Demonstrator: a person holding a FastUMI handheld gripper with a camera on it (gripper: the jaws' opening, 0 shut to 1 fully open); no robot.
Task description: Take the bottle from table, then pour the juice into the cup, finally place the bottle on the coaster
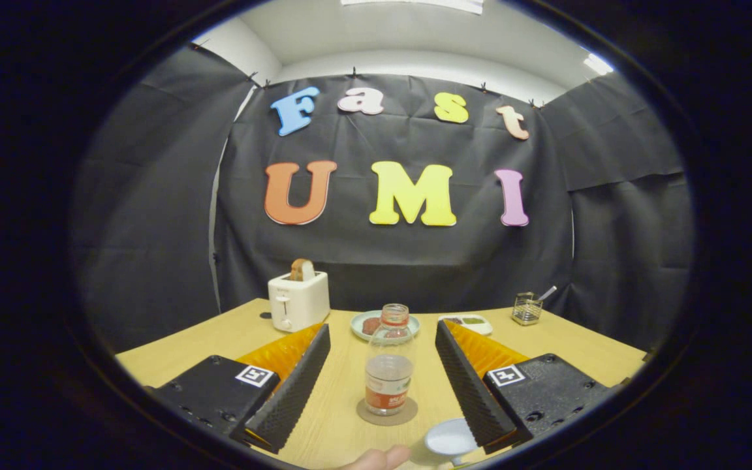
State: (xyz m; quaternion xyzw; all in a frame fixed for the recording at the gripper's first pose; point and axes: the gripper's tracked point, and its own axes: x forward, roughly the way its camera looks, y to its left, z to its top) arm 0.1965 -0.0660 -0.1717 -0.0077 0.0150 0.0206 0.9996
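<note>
Between your gripper's [382, 365] spread fingers, neither touching it, the bottle [389, 360] stands upright on the coaster [387, 413], some juice left in it. The cup [451, 438] sits just beside your right finger, with a fingertip [379, 459] of someone's hand near it. Judging from this, the placing step looks done; your next move is only to back straight off without brushing the bottle or cup on the worktop [219, 336].
</note>
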